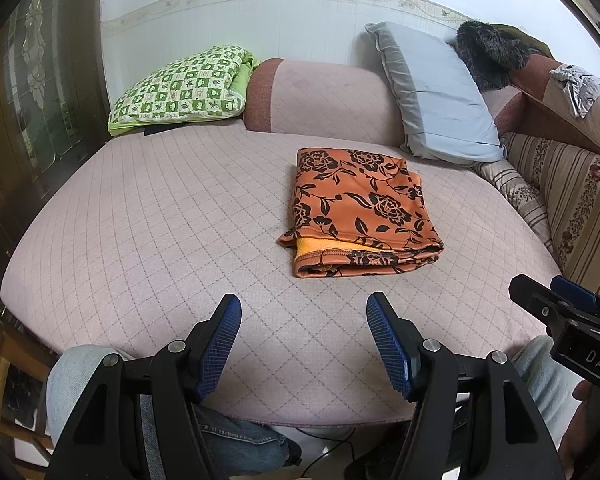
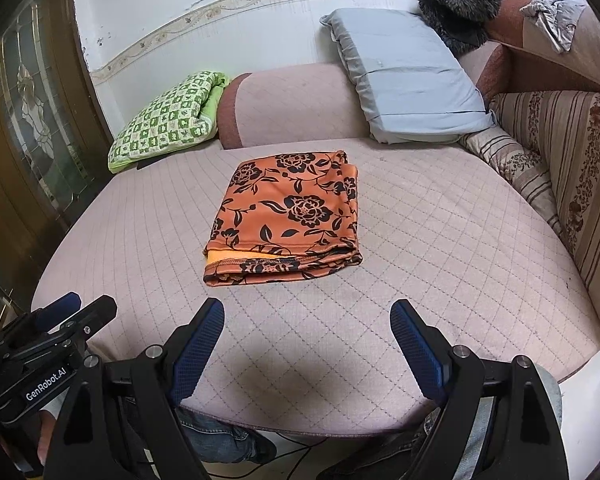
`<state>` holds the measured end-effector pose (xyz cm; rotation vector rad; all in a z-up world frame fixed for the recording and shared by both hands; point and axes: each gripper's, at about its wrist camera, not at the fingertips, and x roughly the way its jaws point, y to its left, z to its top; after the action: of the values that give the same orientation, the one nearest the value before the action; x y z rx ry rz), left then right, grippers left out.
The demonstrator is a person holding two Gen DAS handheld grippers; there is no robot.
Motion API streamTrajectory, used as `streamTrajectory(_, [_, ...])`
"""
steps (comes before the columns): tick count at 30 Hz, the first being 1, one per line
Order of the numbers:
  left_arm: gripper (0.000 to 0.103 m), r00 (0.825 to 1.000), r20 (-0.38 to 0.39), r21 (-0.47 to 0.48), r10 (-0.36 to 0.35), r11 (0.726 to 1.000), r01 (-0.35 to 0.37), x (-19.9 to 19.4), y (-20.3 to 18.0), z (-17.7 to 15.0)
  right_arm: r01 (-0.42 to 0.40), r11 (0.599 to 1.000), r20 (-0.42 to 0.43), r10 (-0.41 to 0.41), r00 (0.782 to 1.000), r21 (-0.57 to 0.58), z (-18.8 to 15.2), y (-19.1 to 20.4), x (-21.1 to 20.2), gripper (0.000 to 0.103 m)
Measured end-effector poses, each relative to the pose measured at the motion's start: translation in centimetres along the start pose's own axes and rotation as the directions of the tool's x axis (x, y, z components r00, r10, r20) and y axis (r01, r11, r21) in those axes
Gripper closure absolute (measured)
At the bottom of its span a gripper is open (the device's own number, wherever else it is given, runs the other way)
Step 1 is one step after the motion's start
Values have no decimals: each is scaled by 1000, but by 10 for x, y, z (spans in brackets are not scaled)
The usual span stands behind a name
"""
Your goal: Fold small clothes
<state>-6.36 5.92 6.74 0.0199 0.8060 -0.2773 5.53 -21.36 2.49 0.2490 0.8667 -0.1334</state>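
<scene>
left claw [image 1: 304, 312] and right claw [image 2: 308, 318] spread wide, empty — folded floral garment [image 1: 360, 208] on sofa [image 1: 160, 220].

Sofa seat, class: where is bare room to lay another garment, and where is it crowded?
Bare quilted seat cover lies left of the folded orange floral cloth, below the green checked pillow, and in front toward both open claws. The back right is crowded by the grey pillow and striped cushion.

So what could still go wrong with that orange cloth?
The cloth already lies folded, but its near edge shows loose layers and a yellow lining peeking out, so a pinch there may catch only the top layer and undo the fold. Both grippers, left and right, hover open, short of it. A drag could also rumple the quilted cover.
</scene>
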Motion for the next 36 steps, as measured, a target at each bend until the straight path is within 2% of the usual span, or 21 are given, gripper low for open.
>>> streamTrajectory(36, [38, 1000, -20, 15, 16, 1000, -16, 10, 1, 2, 3, 1000, -4, -3, 1000, -2, 0, -3, 3, 16])
